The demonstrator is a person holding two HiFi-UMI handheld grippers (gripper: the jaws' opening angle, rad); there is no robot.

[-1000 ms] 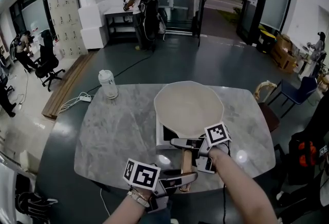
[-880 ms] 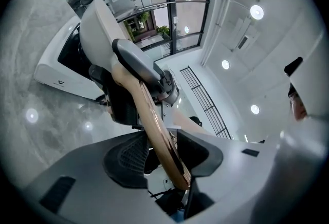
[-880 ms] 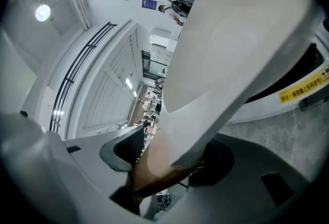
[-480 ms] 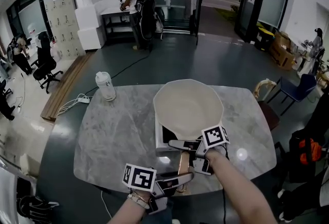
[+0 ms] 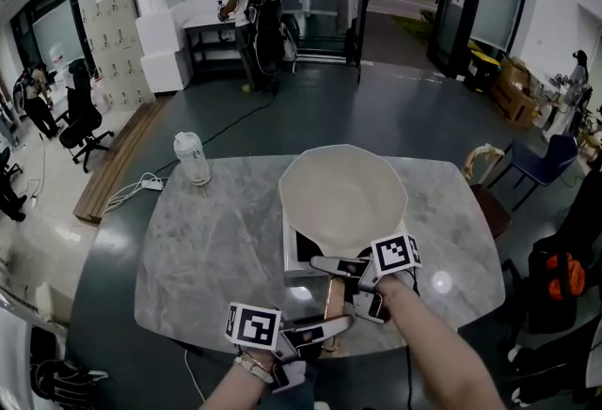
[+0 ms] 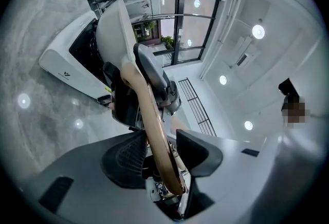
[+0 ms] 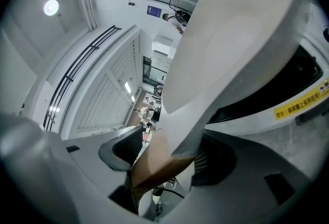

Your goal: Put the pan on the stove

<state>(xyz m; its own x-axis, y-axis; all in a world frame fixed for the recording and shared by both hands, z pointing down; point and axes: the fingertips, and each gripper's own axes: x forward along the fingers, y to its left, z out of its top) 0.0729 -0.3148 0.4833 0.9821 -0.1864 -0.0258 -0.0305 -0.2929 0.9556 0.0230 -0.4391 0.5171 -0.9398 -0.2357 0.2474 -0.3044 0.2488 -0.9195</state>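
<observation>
The pan [image 5: 343, 197] sits level on the stove [image 5: 303, 253] at the table's [image 5: 207, 248] near edge, its wooden handle [image 5: 332, 305] pointing back at the person. The left hand-held gripper [image 5: 327, 333] clamps the handle's end to steady it. The right hand-held gripper [image 5: 339, 284] is opening, its pads touching the thicker neck, apparently letting go now that the stove bears the weight.

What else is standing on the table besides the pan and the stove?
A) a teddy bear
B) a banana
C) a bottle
C: a clear bottle with a white cap stands on the marble table, well off to the left of the pan.
</observation>
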